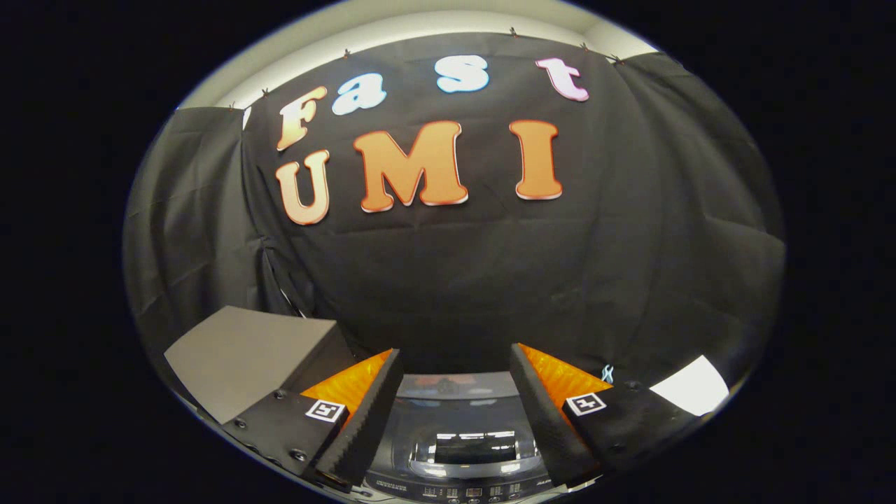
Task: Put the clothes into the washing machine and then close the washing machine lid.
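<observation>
My gripper (pixel 455 364) is open, its two fingers spread wide with nothing between them. Below and between the fingers lies the top of the washing machine (pixel 458 448), a dark glossy lid with a glass window that reflects ceiling lights. The lid lies flat and shut. A strip of buttons (pixel 462 490) runs along the machine's near edge. No clothes can be seen here.
A grey flat-topped box or table (pixel 245 353) stands left of the left finger. A white patch (pixel 693 385) lies to the right of the right finger. The black cloth wall hangs close behind the machine.
</observation>
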A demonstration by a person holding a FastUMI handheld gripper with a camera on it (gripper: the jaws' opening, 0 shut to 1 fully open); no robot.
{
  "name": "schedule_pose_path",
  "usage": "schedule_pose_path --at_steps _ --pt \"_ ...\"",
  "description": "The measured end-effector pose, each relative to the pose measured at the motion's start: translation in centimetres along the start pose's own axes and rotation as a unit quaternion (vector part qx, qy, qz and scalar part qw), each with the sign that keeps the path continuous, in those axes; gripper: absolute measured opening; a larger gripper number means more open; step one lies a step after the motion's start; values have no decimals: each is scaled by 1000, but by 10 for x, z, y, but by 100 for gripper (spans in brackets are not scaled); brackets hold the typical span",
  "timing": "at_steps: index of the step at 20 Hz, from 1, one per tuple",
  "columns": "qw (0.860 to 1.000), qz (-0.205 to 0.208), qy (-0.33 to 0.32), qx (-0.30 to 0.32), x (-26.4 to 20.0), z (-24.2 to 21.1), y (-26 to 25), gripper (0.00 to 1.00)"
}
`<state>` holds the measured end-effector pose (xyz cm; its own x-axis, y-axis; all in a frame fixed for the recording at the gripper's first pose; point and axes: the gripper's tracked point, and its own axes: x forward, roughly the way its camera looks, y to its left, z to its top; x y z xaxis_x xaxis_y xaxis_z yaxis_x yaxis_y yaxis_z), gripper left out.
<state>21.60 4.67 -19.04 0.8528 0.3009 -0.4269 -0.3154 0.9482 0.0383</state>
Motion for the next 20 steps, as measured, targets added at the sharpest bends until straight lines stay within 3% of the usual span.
schedule_pose_path --at_steps 11,17,20 --pt "992 12 -120 -37 -65 123 31 98" --pt "984 -2 -169 -50 -93 161 28 98" --pt "982 15 -186 -34 -104 169 36 98"
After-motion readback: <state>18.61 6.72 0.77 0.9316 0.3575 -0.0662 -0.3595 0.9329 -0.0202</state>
